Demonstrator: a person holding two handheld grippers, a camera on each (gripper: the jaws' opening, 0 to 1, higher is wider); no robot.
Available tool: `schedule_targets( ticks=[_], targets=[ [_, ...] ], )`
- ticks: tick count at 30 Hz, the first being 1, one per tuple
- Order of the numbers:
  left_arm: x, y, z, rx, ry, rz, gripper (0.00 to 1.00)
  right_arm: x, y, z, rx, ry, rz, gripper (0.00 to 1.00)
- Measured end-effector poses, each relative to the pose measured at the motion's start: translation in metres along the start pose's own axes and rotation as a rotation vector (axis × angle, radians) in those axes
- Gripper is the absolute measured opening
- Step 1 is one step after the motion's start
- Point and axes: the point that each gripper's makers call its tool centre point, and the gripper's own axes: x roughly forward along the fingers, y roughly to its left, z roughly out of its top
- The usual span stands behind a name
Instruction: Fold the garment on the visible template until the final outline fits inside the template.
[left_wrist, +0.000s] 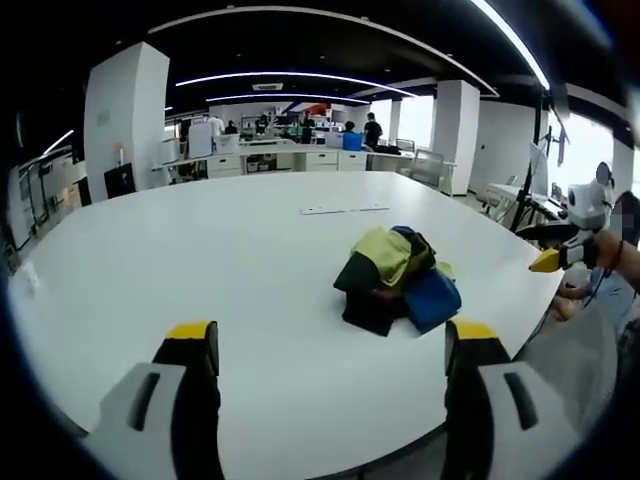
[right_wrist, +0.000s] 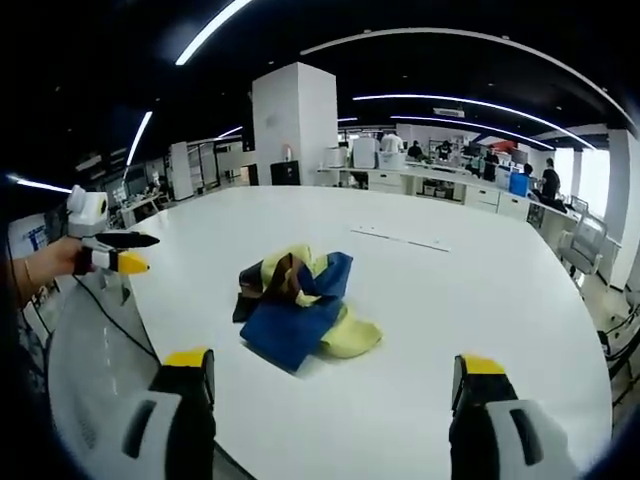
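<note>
Both hand-held grippers, left (left_wrist: 332, 350) and right (right_wrist: 333, 380), gape open before the crumpled garment (left_wrist: 396, 278), seemingly multicoloured.

Each gripper has two black jaws capped with yellow tips, set on pale grey housings with dark slots: the left gripper (left_wrist: 332, 345) and the right gripper (right_wrist: 335, 372) match. A white knob tops the left one's body, a thin black cable trailing below it

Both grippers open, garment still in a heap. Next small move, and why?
Probably bring the left gripper forward to the crumpled garment and pinch an edge to spread it. It lies bunched on the white table, both sets of jaws are open and hold nothing, and I cannot make out a template.
</note>
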Motion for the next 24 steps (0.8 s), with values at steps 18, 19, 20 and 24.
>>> schedule_targets(
  ticks=[18,19,20,24],
  targets=[
    [0.018,-0.006,-0.002,-0.031,-0.013,-0.059,0.87,0.015,0.004,0.004,-0.001,0.000,0.047,0.99],
    [0.019,-0.006,-0.002,-0.031,-0.012,-0.060,0.87,0.016,0.004,0.005,0.002,0.000,0.052,0.98],
    [0.022,-0.005,-0.003,-0.029,-0.010,-0.063,0.86,0.018,0.005,0.006,0.001,-0.004,0.060,0.98],
    [0.030,-0.004,0.001,-0.005,-0.027,-0.082,0.82,0.028,0.008,0.007,-0.016,0.002,0.089,0.96]
  ],
)
